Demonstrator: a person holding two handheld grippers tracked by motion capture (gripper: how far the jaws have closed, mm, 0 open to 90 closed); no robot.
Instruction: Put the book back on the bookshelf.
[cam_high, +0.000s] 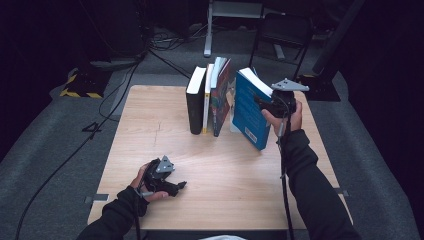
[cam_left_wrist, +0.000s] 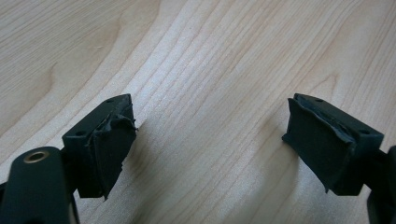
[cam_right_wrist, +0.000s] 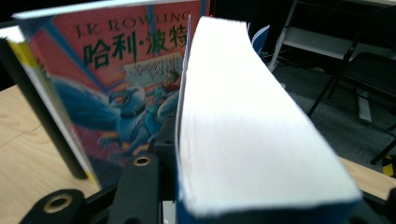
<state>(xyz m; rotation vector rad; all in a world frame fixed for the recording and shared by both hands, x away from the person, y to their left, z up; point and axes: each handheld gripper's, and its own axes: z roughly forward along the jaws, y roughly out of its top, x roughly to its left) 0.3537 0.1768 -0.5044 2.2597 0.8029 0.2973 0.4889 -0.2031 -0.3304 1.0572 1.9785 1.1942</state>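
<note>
The blue book (cam_high: 250, 107) stood on its lower edge on the desk (cam_high: 150, 130), toward the far right part of the top, tilted, with its white page block (cam_right_wrist: 243, 126) facing up and toward the person. The right gripper (cam_high: 272, 105) was clamped on the book's upper near corner, held in the person's right hand (cam_high: 290, 117); in the right gripper view the page block ran straight up from between the black jaws, one jaw visible against its left face, the other hidden behind the pages. Just left of the blue book, a book with a red and blue illustrated cover (cam_right_wrist: 126, 84) leaned, its cover carrying Chinese characters and an author name in Latin letters. Further left in the row stood a thin yellow-and-white book (cam_high: 207, 100) and a black-covered book (cam_high: 195, 102), both upright near the middle of the far edge; whether the blue book touched the illustrated one could not be told. Well apart from the row, near the near left corner of the desk, the left gripper (cam_high: 175, 186) rested low over the wood in the person's left hand (cam_high: 145, 182). Its jaws stood wide apart with nothing between them, bare wood grain showing in the gap in the left gripper view, and the pads (cam_left_wrist: 112, 149) looked worn and ragged at their edges.
</note>
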